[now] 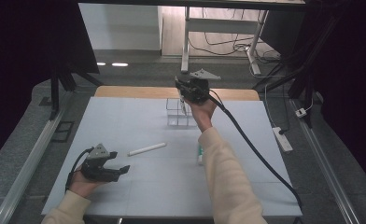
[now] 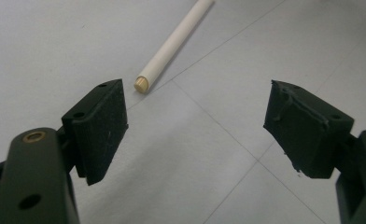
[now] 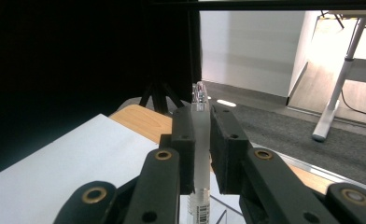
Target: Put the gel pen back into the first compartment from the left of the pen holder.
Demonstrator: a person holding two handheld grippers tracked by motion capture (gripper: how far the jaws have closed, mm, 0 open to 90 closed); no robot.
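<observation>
My right gripper [image 1: 185, 99] is raised above a clear rack [image 1: 178, 113] at the far middle of the table. It is shut on a clear tube [image 3: 200, 154] with a barcode label, which stands upright between its pads [image 3: 185, 149]. My left gripper [image 1: 123, 170] rests low at the near left, open with nothing between its fingers [image 2: 102, 128]. A white rod [image 1: 146, 149] lies on the table just beyond it; its tan end [image 2: 141, 84] faces the left gripper. A small tube with a green part [image 1: 200, 154] lies by the right forearm.
The white table surface [image 1: 125, 126] has a wooden strip [image 1: 125, 91] along its far edge. The right gripper's black cable [image 1: 260, 154] trails across the right side. A power strip [image 1: 282, 138] lies on the floor to the right. A desk frame [image 1: 218, 42] stands beyond.
</observation>
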